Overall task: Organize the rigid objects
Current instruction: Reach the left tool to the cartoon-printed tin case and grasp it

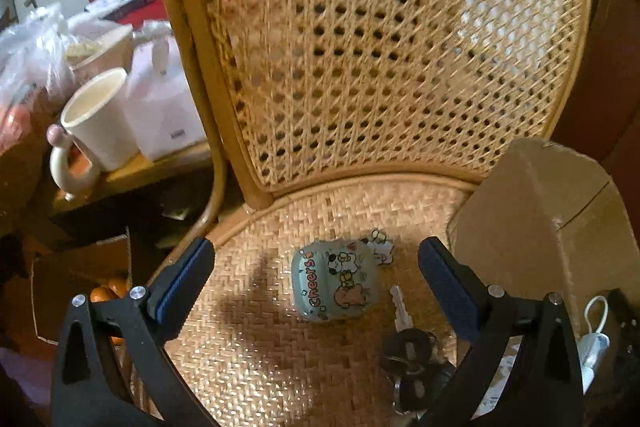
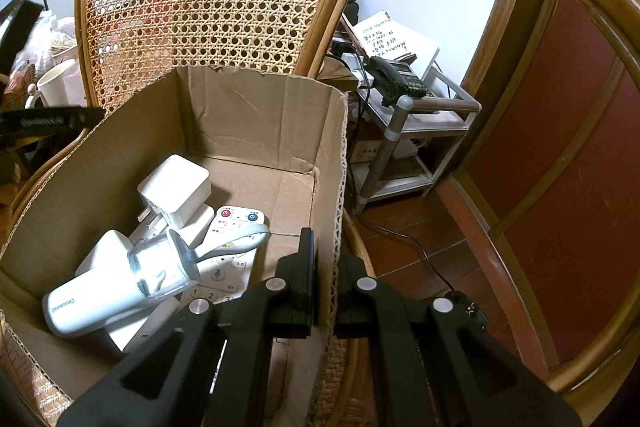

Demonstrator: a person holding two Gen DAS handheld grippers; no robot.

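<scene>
Earbud case lies between my left gripper's spread fingers, flat on the woven chair seat. I judge it light, hard and glossy, likely slippery, so I would pinch its long sides. Keys sit just inside the right-hand finger. My right gripper pinches the cardboard box's wall. Caning gives slightly; the armrests crowd the room.
</scene>
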